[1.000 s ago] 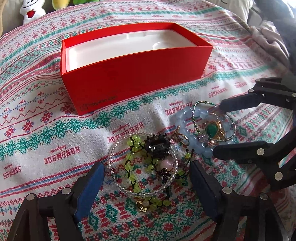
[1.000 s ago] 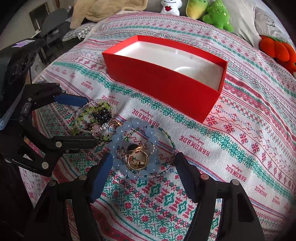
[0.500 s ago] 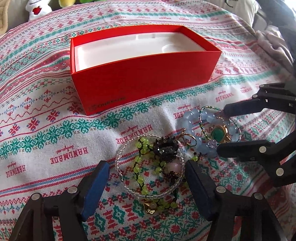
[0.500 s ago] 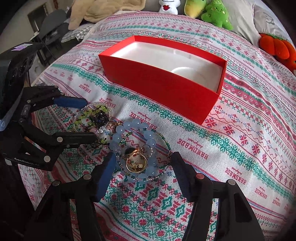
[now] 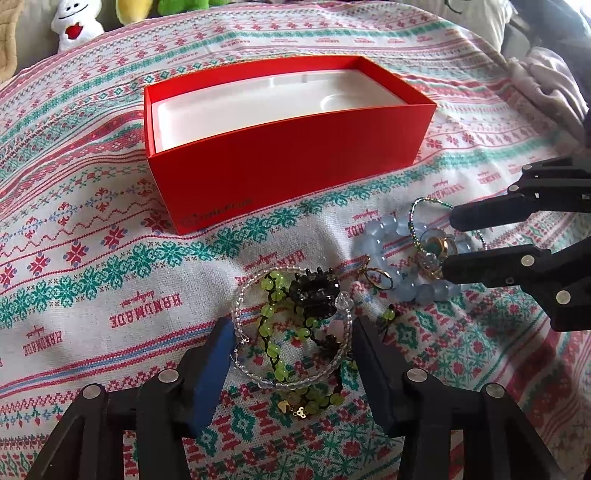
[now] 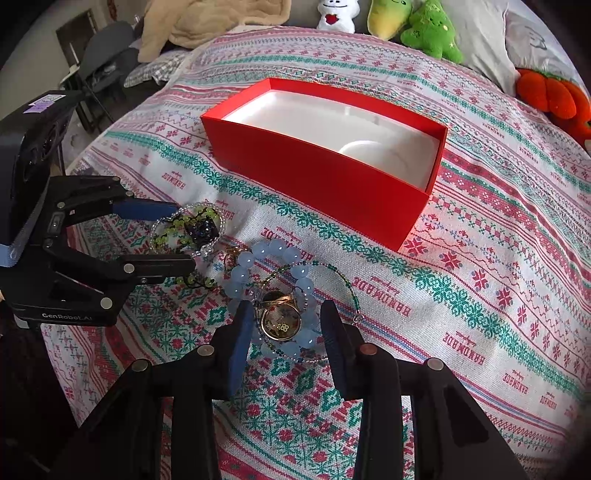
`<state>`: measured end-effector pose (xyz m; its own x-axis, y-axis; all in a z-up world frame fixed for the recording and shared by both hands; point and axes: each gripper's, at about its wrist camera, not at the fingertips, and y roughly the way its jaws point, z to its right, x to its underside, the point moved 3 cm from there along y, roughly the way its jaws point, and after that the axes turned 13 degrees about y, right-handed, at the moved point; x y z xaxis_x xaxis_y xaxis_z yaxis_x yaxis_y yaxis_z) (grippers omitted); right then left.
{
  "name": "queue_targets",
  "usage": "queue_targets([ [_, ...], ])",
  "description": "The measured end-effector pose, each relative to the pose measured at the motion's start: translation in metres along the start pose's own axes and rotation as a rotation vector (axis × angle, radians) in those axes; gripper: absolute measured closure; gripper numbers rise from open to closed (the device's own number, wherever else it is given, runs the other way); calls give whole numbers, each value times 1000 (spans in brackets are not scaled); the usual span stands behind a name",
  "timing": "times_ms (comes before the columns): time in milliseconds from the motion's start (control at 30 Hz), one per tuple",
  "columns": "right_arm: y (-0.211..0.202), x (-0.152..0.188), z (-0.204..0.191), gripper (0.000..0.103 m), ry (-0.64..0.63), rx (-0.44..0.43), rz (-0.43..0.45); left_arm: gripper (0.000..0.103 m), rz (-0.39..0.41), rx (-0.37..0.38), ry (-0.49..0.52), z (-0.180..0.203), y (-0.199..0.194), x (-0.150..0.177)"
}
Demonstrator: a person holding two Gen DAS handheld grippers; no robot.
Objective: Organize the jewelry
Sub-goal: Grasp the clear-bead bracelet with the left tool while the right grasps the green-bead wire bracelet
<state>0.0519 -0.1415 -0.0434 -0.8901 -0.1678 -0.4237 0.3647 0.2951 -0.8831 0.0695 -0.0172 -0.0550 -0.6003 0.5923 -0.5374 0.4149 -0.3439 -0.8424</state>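
Observation:
On the patterned cloth, my left gripper (image 5: 291, 332) is closing, and its blue pads touch both sides of a clear bead bracelet (image 5: 258, 382). Inside that ring lie a green bead bracelet (image 5: 271, 312) and a black hair claw (image 5: 314, 291). My right gripper (image 6: 286, 321) is also closing, astride a gold locket (image 6: 279, 321). A pale blue bead bracelet (image 6: 240, 275) and a thin green bead strand (image 6: 347, 288) lie around the locket. No squeeze on these shows. A small gold ring (image 5: 380, 277) lies between the two heaps. The open red box (image 5: 288, 162) with a white tray stands behind.
Plush toys (image 6: 432, 33) and an orange pumpkin cushion (image 6: 554, 96) line the far edge of the bed. A beige blanket (image 6: 207, 22) and a dark chair (image 6: 99, 55) are at the back left. Bare patterned cloth (image 6: 480, 295) stretches to the right of the jewellery.
Both pairs of jaws have narrowed around their heaps of jewellery. The clear bracelet now looks slightly narrower between the left pads. Neither hand has shifted much.

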Motion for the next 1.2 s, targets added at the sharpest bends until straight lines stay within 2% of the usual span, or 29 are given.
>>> queue_targets([
  [67,-1,0,2,59,-1,23,-5,48,2,-1,-1,0,-1,0],
  [133,-2,0,5,47,5,41,4,48,0,0,0,0,-2,0],
  [200,-3,-1,9,42,17,41,6,48,-1,-2,2,1,-3,0],
  [333,-1,-1,14,35,37,43,-4,48,-2,-2,1,2,-3,-1],
  [467,8,-3,14,33,79,13,-32,48,-6,-4,5,3,-2,-1],
  [533,10,-4,13,27,87,1,-36,48,-8,-5,7,3,-1,-1],
  [800,11,-4,8,27,101,-16,-26,48,-8,-8,10,3,1,0],
  [967,17,-2,-1,27,52,40,-11,48,-9,-14,16,5,3,0],
  [1067,18,-4,-4,34,37,42,-2,48,-7,-17,16,5,3,-1],
  [1100,17,-5,-4,40,38,35,-1,48,-5,-18,15,5,3,-1],
  [1200,18,-6,-5,41,35,34,-2,49,-1,-17,14,4,1,-1],
])
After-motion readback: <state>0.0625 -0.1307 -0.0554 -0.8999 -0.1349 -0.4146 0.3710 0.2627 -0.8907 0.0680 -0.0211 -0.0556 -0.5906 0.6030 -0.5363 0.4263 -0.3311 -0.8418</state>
